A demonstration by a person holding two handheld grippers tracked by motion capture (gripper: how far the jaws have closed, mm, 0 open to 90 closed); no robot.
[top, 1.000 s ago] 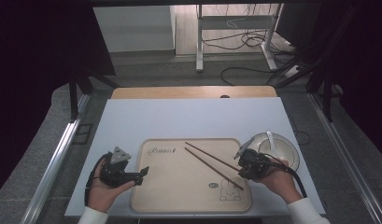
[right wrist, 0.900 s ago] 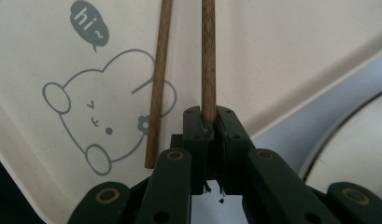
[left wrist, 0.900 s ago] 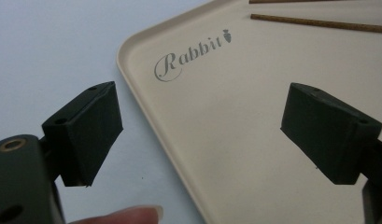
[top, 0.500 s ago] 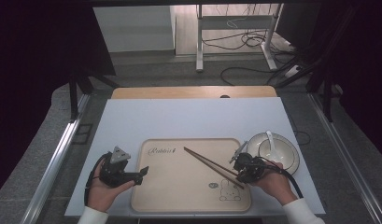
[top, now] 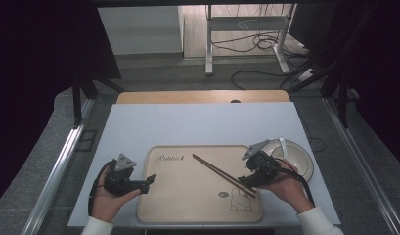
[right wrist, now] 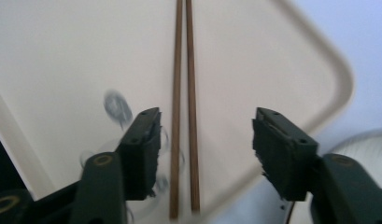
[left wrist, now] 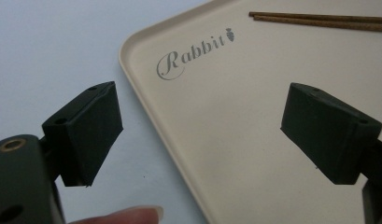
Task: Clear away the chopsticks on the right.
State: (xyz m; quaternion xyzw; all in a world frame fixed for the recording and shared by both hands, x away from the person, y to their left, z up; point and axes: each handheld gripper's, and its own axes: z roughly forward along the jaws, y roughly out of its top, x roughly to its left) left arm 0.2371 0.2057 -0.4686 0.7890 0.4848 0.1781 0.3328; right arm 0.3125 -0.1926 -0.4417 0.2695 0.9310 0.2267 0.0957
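Right tongs [right wrist: 205,154] straddle chopsticks [right wrist: 184,93] | left tongs [left wrist: 202,135] agape | bowl [top: 300,159]

Soft, even light is falling from above onto the pale worktop [top: 197,122] in the high view, while both side margins and the top corners are sinking into near black. The floor beyond is sitting in dimmer grey light. Shadows under the hands are staying faint and short. In the left gripper view the black jaws are blurring slightly at close range, while the tray [left wrist: 254,140] lettering is reading fairly sharp. In the right gripper view the chopsticks [right wrist: 184,93] are softening toward the bottom edge, and the tray's printed marks are smearing out of focus behind the jaws.
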